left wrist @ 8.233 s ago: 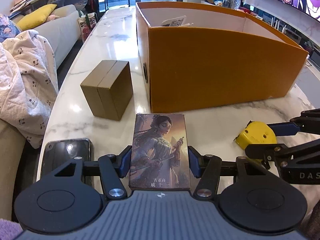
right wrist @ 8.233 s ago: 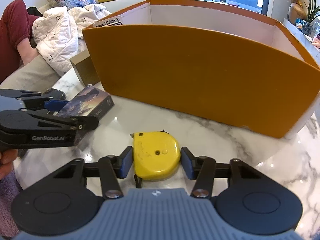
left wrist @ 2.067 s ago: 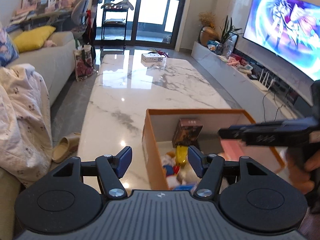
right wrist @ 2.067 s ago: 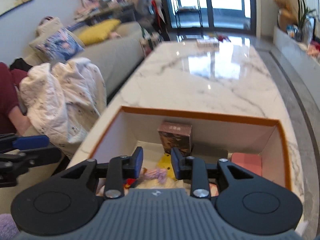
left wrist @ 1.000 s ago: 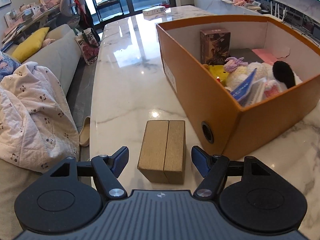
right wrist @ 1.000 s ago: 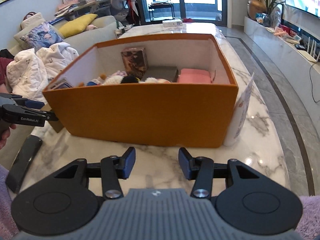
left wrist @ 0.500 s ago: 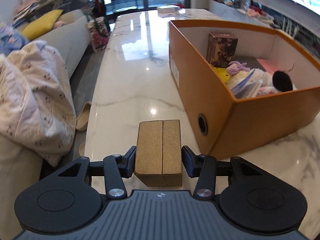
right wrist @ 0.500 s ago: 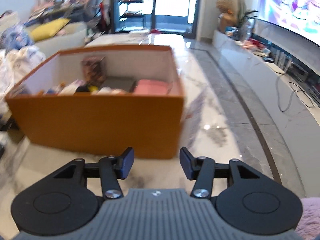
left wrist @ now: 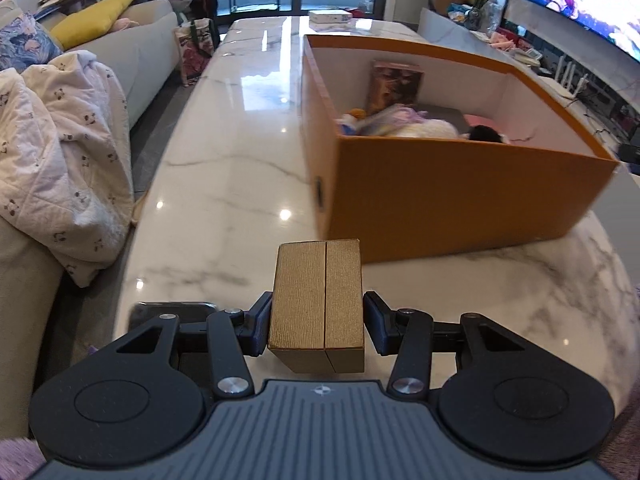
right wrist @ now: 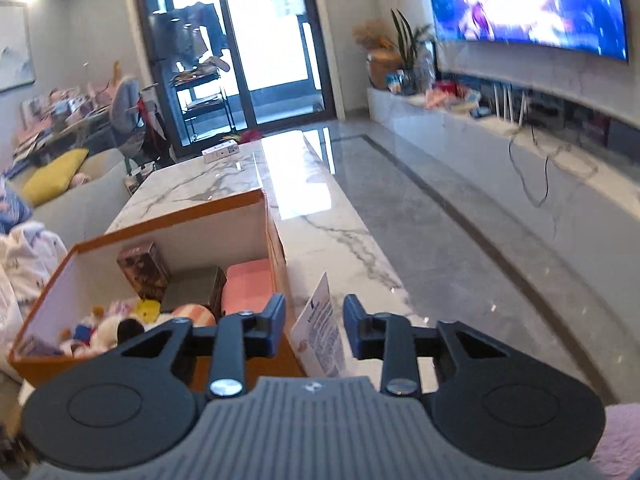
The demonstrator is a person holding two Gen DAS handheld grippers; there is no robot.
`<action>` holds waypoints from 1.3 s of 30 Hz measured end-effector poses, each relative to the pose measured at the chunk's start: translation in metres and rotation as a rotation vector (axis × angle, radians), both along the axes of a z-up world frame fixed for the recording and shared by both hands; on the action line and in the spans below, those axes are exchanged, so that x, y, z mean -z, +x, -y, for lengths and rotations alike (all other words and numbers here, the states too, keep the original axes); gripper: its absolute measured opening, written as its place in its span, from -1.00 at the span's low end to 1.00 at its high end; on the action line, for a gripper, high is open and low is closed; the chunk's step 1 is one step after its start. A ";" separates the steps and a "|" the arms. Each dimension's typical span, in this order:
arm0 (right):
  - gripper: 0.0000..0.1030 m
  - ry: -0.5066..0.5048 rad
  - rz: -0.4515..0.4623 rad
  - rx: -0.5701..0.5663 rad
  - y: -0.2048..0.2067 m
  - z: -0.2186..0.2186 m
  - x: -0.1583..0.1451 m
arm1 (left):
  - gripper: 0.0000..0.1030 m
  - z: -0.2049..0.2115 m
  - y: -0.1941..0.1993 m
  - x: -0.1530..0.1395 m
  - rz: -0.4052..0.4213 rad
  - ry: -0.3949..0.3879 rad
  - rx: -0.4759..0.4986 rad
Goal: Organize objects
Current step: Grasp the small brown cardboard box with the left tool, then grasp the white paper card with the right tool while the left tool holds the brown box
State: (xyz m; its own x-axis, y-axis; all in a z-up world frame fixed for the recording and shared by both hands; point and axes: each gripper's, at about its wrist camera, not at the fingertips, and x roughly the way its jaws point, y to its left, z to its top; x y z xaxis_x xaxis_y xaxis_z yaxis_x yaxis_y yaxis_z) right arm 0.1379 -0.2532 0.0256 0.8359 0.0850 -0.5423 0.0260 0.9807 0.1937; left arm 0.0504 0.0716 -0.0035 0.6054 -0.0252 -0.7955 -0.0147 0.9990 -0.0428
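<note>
My left gripper (left wrist: 318, 326) is shut on a tan textured box (left wrist: 318, 300) and holds it lifted above the marble table (left wrist: 224, 184), in front of the orange box (left wrist: 452, 196). The orange box holds a card box (left wrist: 394, 86), plush toys (left wrist: 412, 128) and a pink item. In the right wrist view my right gripper (right wrist: 314, 330) is open and empty, raised above the orange box's (right wrist: 268, 216) right end. A white leaflet (right wrist: 322, 328) stands on the table between the right gripper's fingers.
A black phone (left wrist: 172, 310) lies on the table's near left edge. A sofa with a white blanket (left wrist: 60, 160) runs along the left. A white packet (left wrist: 328, 16) sits at the table's far end. A TV unit (right wrist: 500, 128) is at the right.
My left gripper has lifted the tan box off the table and swung right, toward the orange box. My right gripper has risen and turned right, still open.
</note>
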 end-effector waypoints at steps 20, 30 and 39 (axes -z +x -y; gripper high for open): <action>-0.86 -0.091 -0.093 -0.015 0.020 -0.009 0.022 | 0.06 0.043 -0.015 -0.012 0.034 -0.041 0.061; -0.88 -0.072 -0.060 -0.017 -0.008 0.010 0.013 | 0.06 0.052 -0.024 -0.022 0.052 -0.063 0.081; -0.88 -0.027 0.024 -0.054 -0.050 0.020 -0.018 | 0.06 0.064 -0.035 -0.048 0.108 -0.120 0.120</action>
